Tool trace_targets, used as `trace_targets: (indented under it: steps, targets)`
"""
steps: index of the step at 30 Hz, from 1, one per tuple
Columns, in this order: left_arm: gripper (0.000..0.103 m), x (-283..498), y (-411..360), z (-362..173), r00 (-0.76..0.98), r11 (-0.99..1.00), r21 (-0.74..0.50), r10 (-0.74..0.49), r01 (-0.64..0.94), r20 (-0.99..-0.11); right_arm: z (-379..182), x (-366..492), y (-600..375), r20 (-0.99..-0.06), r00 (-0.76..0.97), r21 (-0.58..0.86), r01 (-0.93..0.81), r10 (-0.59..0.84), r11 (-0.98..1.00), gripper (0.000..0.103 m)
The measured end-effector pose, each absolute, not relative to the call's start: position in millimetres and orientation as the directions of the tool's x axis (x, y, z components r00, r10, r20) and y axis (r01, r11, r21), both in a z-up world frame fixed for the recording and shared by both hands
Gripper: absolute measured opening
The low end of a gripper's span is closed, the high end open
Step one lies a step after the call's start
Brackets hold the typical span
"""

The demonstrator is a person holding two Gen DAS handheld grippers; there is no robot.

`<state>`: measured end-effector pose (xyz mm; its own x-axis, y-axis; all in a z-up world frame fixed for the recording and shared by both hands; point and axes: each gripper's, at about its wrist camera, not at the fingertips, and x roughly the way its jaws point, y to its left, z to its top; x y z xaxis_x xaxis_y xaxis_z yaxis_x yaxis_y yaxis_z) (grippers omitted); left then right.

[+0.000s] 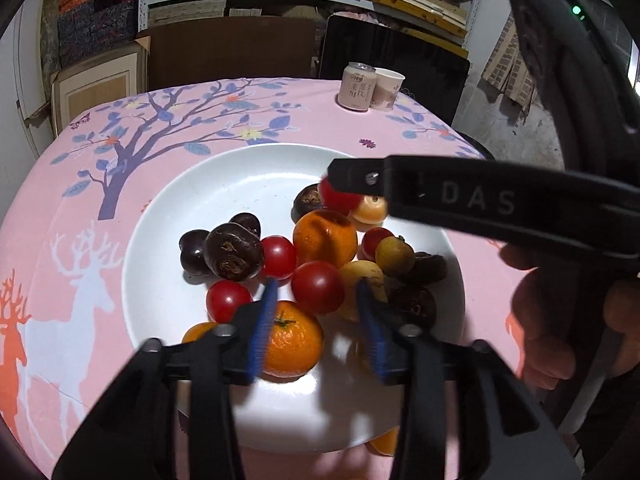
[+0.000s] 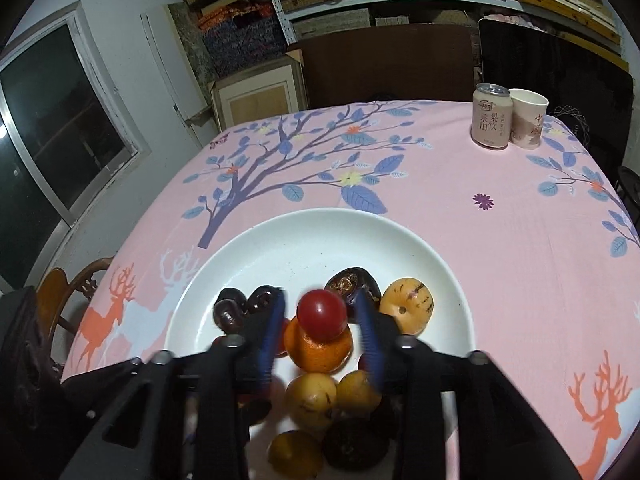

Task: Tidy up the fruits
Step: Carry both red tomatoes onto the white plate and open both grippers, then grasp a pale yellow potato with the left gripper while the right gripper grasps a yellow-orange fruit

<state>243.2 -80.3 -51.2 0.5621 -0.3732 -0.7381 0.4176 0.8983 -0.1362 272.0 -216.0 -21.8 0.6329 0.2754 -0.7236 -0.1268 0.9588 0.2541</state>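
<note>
Both grippers are over the white plate, which sits on the pink deer-print tablecloth and holds all the fruit in one mixed pile.

Right gripper: jaws part-open, and a red cherry tomato sits in the gap. The blue pads look clear of it on both sides, so I read it as not gripped: either just let go or lined up for a pick. It appears to sit on top of a mandarin, which looks unstable; it could roll off.

Left gripper: also part-open, nothing between the pads. It hangs above another red tomato and a stem-up mandarin, angled down at the pile. Looks like target selection, not a grasp.

Sorting hasn't got far, judging by the pile: dark chestnut-like fruits, yellow loquat-like ones, tomatoes and mandarins all touching each other. The far half of the plate is bare, which is the obvious space for making groups.

In the way:
- The right gripper's finger crosses the left camera's view and hides part of the pile's far side.
- The two tools work close together over one plate, so there's a collision risk.
- Round fruit packed tight; nudging one shifts its neighbours.

A drink can and paper cup stand at the table's far edge, well apart and no bother.
</note>
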Motion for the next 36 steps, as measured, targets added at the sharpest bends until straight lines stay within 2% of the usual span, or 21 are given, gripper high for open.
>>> trace_targets:
  steps: [3, 8, 11, 18, 25, 28, 29, 31, 33, 36]
  targets:
    - [0.074, 229.7, -72.9, -41.7, 0.609, 0.901, -0.112, -0.37, 0.418, -0.701, -17.4, 261.3, -220.3, -0.702, 0.651, 0.276, -0.123, 0.287, 0.953, 0.053]
    - [0.076, 191.4, -54.3, -31.6, 0.613, 0.886, -0.107, -0.394, 0.45, -0.685, -10.0, 214.3, -238.2, -0.679, 0.672, 0.308, -0.106, 0.296, 0.945, 0.053]
    - [0.083, 159.3, -43.6, -37.0, 0.608, 0.879, -0.088, -0.393, 0.468, -0.69, -16.2, 172.5, -250.2, -0.66, 0.676, 0.355, -0.102, 0.327, 0.929, 0.058]
    - [0.083, 123.1, -42.1, -74.3, 0.554, 0.888, -0.061, -0.337, 0.456, -0.762, -61.6, 96.5, -262.5, -0.642, 0.661, 0.489, -0.039, 0.39, 0.871, 0.06]
    - [0.083, 120.8, -47.3, -89.7, 0.555, 0.908, -0.007, -0.263, 0.419, -0.79, -88.4, 72.3, -257.9, -0.672, 0.665, 0.444, 0.009, 0.327, 0.896, 0.06]
    - [0.083, 120.1, -50.0, -91.1, 0.558, 0.91, 0.012, -0.244, 0.414, -0.793, -85.5, 67.9, -260.4, -0.646, 0.687, 0.452, -0.007, 0.332, 0.892, 0.063]
    - [0.082, 118.3, -51.6, -90.7, 0.562, 0.908, 0.02, -0.241, 0.419, -0.791, -86.4, 68.3, -260.4, -0.649, 0.686, 0.448, -0.006, 0.33, 0.894, 0.063]
    - [0.071, 115.4, -56.8, -89.7, 0.56, 0.895, 0.027, -0.254, 0.444, -0.789, -87.1, 68.3, -258.4, -0.655, 0.683, 0.438, -0.007, 0.325, 0.899, 0.063]
    - [0.043, 114.1, -64.0, -93.5, 0.529, 0.876, 0.024, -0.269, 0.482, -0.805, -87.3, 68.3, -258.1, -0.655, 0.682, 0.436, -0.009, 0.325, 0.9, 0.063]
    - [0.043, 114.8, -62.6, -93.8, 0.503, 0.868, -0.024, -0.31, 0.496, -0.807, -87.5, 68.7, -258.9, -0.656, 0.682, 0.436, -0.007, 0.323, 0.9, 0.063]
